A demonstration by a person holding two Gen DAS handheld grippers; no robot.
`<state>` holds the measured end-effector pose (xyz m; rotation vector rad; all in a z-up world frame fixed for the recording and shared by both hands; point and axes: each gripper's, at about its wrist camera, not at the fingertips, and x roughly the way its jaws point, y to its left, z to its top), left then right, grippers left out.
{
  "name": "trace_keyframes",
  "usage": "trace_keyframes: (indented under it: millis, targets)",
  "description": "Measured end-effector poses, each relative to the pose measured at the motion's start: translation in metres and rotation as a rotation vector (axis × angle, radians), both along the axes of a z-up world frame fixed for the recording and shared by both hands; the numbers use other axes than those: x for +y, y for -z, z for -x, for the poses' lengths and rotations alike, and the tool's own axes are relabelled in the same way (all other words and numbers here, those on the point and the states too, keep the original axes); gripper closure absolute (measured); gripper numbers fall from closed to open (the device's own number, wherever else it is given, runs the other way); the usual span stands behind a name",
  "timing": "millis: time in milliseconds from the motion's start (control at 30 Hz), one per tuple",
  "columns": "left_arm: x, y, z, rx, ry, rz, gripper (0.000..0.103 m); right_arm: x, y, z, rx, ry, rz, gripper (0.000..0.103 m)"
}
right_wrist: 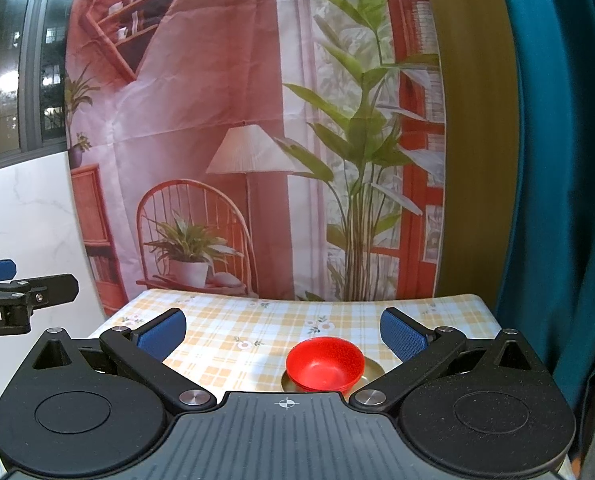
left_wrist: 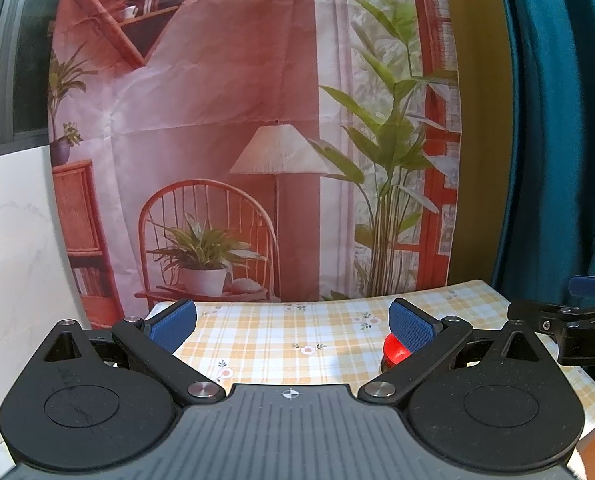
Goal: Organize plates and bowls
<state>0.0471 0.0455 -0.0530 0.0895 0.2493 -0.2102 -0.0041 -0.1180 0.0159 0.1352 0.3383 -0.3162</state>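
Observation:
A red bowl sits on a gold plate on the checked tablecloth, near the table's front right. In the right wrist view it lies low between the open fingers of my right gripper, which is empty and held above the table. My left gripper is open and empty too; the red bowl shows partly behind its right finger. The right gripper's body shows at the right edge of the left wrist view.
The small table has a yellow checked cloth with flowers. Behind it hangs a printed backdrop of a room. A teal curtain hangs at the right, a white marble wall at the left.

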Motion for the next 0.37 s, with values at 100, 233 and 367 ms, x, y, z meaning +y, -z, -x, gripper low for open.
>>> trace_keyframes:
  millis: [100, 233, 367]
  targets:
    - [0.0010, -0.0003, 0.0001, -0.001, 0.004, 0.009, 0.000, -0.0001, 0.0007, 0.0002, 0.001, 0.001, -0.001, 0.000]
    - [0.0023, -0.0005, 0.0022, -0.018, 0.008, 0.013, 0.000, -0.0004, 0.0018, 0.0006, 0.001, 0.002, -0.001, 0.000]
    - [0.0009, -0.0002, 0.0017, -0.015, 0.013, 0.010, 0.000, -0.0005, 0.0018, 0.0007, 0.001, 0.002, -0.001, 0.000]
